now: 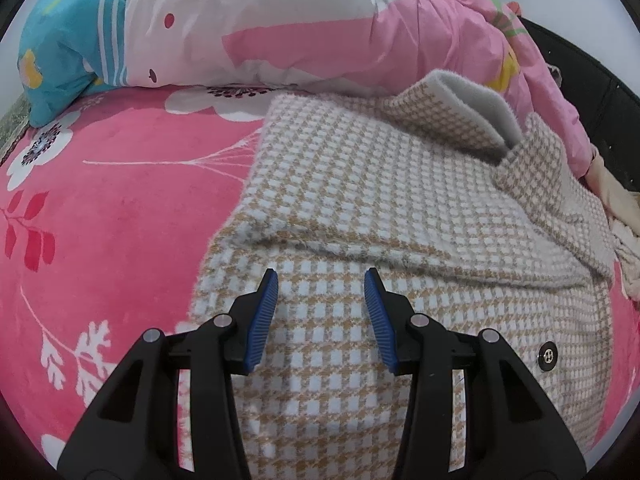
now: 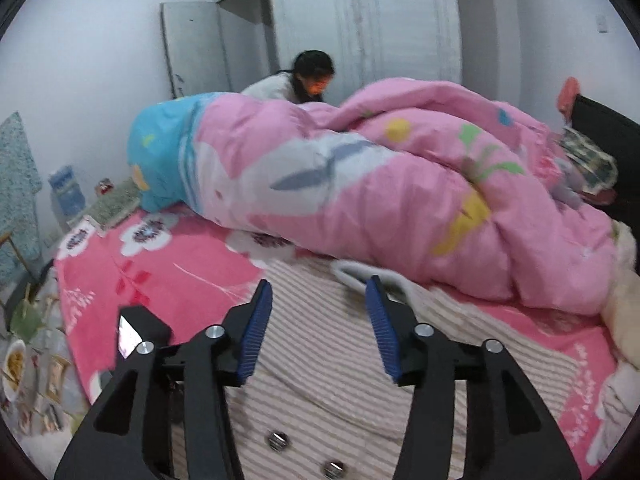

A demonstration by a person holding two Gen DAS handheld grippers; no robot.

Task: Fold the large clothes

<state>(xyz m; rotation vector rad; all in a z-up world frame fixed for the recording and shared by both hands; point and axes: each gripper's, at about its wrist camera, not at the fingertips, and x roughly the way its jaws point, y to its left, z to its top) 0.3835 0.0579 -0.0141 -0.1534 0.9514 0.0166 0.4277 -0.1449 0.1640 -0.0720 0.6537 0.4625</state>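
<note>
The left tongs (image 1: 321,276) are hovering partly spread over the checked coat (image 1: 360,200), gripping nothing. The right tongs (image 2: 319,286) are gaping empty above the same coat (blurred here), which is lying folded on the pink bedsheet (image 1: 120,200). At twelve o'clock a bunched quilt (image 2: 400,184) is lying, a person (image 2: 296,84) crouching behind.

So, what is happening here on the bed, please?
A person with a gripper in each hand is folding a checked coat laid on the pink bedsheet. Part of the coat is already folded over. The left gripper and the right gripper both hang over the coat with open jaws, gripping nothing. A pink quilt is heaped behind the coat, and another person is beyond it.
</note>
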